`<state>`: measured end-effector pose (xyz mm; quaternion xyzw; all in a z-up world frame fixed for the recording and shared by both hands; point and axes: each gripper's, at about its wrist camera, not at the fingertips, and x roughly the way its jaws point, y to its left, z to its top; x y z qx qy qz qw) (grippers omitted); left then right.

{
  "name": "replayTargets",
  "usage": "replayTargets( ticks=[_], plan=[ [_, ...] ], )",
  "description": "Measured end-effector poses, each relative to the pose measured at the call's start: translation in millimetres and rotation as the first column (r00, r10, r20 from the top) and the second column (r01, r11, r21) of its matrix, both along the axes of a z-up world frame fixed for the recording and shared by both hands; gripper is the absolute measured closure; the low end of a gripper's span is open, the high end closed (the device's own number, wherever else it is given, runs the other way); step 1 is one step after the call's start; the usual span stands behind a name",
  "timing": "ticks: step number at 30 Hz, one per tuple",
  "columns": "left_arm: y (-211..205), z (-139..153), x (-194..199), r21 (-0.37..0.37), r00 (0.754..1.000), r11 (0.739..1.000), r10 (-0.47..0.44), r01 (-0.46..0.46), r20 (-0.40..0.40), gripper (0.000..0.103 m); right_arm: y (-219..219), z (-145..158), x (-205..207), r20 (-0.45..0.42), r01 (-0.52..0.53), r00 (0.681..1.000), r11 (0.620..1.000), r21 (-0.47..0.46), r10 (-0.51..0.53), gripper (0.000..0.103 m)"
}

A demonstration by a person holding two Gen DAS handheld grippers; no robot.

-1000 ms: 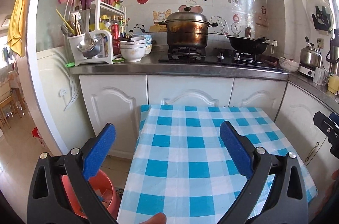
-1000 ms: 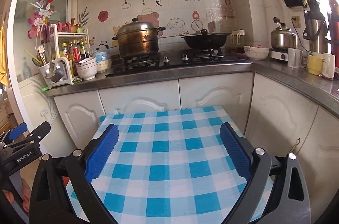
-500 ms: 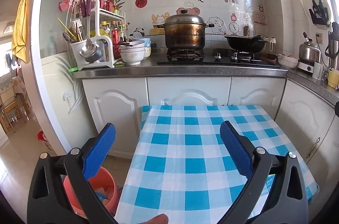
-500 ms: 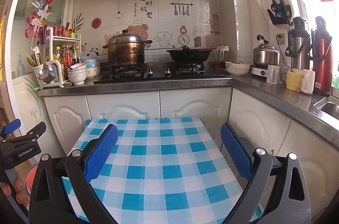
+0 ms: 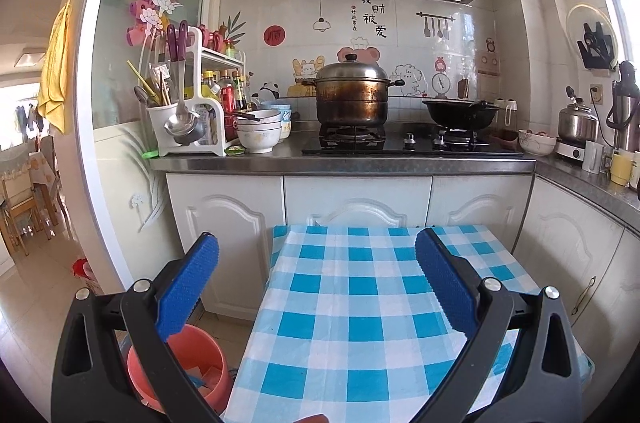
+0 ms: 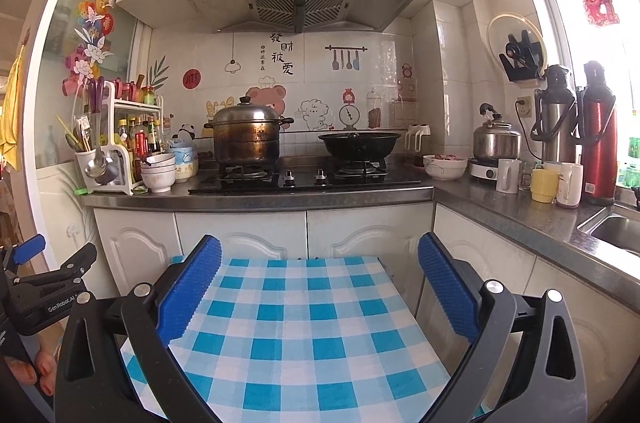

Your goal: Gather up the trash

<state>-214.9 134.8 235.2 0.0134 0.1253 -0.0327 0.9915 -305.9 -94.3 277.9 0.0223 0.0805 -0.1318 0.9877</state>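
Observation:
An orange bin (image 5: pixel 188 363) stands on the floor left of the table, with scraps of trash inside it. My left gripper (image 5: pixel 316 255) hangs open above the blue-and-white checked table (image 5: pixel 352 319), nothing between its blue pads. Over the same table (image 6: pixel 296 327) my right gripper (image 6: pixel 320 255) is open and empty too. The left gripper (image 6: pixel 24 263) also shows at the left edge of the right wrist view, held by a person's hand. No trash shows on the tablecloth.
Behind the table runs a counter (image 5: pixel 344 163) with white cabinets, a steel pot (image 5: pixel 352 95), a black wok (image 5: pixel 460 113), stacked bowls (image 5: pixel 258 133) and a utensil rack (image 5: pixel 180 111). The right counter holds a kettle (image 6: pixel 496 139), mugs (image 6: pixel 544 185) and flasks (image 6: pixel 598 135).
Both views have tilted upward and drawn back, so more wall and hood show and less table. The right gripper has left the left wrist view. Both grippers stay open.

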Motion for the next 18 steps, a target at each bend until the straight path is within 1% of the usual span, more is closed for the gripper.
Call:
replayTargets(
  ticks=[6, 9, 18],
  plan=[
    [-3.3, 3.8, -8.2, -0.004, 1.0, 1.0, -0.022, 0.022, 0.012, 0.004, 2.8, 3.0, -4.2, 0.001, 0.01, 1.0, 1.0, -0.005, -0.01, 0.005],
    [-6.0, 5.9, -12.3, -0.002, 0.999, 0.999, -0.036, 0.036, 0.019, 0.004, 5.6, 2.9, -6.7, 0.005, 0.022, 1.0, 1.0, -0.022, -0.022, 0.005],
    [-7.6, 13.1, -18.7, -0.034, 0.996, 0.996, -0.083, 0.084, 0.03, 0.004, 7.8, 0.9, -16.3, 0.033, 0.071, 0.997, 0.997, -0.036, -0.07, 0.005]
  ],
)
